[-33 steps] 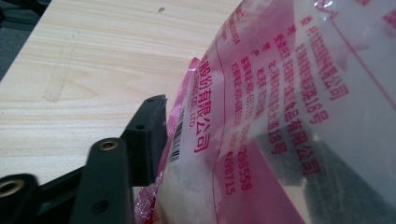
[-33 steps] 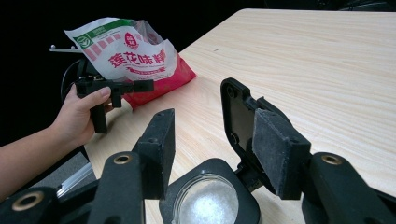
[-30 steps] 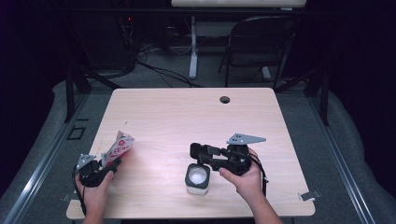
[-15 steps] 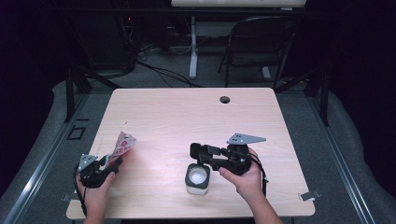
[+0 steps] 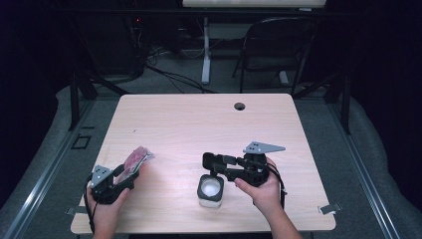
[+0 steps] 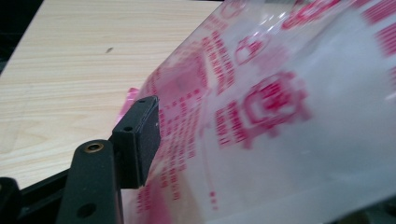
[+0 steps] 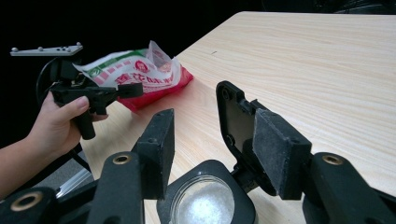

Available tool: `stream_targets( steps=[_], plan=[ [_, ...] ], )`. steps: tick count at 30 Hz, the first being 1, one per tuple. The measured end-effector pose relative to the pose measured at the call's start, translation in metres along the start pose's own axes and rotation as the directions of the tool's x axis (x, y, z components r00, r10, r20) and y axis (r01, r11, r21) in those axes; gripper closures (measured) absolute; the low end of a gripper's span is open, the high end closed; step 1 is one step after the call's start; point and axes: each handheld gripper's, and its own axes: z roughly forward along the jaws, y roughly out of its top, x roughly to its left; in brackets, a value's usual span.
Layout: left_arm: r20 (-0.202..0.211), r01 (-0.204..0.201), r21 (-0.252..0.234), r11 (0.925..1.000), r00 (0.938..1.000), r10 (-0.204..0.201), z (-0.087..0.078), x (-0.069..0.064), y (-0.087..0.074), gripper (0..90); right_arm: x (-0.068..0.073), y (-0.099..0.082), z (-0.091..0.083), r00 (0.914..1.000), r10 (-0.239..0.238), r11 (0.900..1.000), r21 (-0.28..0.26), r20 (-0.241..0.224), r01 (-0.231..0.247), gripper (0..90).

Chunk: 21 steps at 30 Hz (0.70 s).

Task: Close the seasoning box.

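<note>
While the pale wooden table (image 5: 199,124) carries everything, the biggest item on it is the red and white printed plastic bag (image 5: 135,161), which sits near the table's left front corner, its far end resting on the wood and its near end lifted. Clamped on that near end is the left gripper (image 5: 125,174), its black jaws closed on the crinkled film; in the left gripper view one pad presses flat against the printed plastic bag (image 6: 261,121), and in the right gripper view the bag (image 7: 140,74) bulges above the hand that grips it. Well to the right, the right gripper (image 5: 211,163) hangs with its jaws parted, holding nothing, just above the small square white jar with a black rim (image 5: 210,190), which stands upright near the front edge with white powder (image 7: 201,204) showing inside.
</note>
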Motion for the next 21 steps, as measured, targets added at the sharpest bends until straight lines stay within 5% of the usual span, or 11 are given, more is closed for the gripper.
stream_targets(
  steps=[15, 21],
  plan=[
    [0.071, -0.065, 0.022, 0.9977, 0.9954, 0.063, -0.006, -0.028, -0.002, 36.7, -0.001, 0.0, 0.003, 1.0, 0.002, 1.0, 0.005, 0.001, -0.002, 48.6],
    [0.107, -0.133, 0.022, 0.9908, 0.9857, 0.13, -0.012, -0.046, -0.003, 36.6, -0.002, -0.001, 0.002, 1.0, 0.005, 1.0, 0.002, 0.002, -0.005, 48.5]
  ],
)
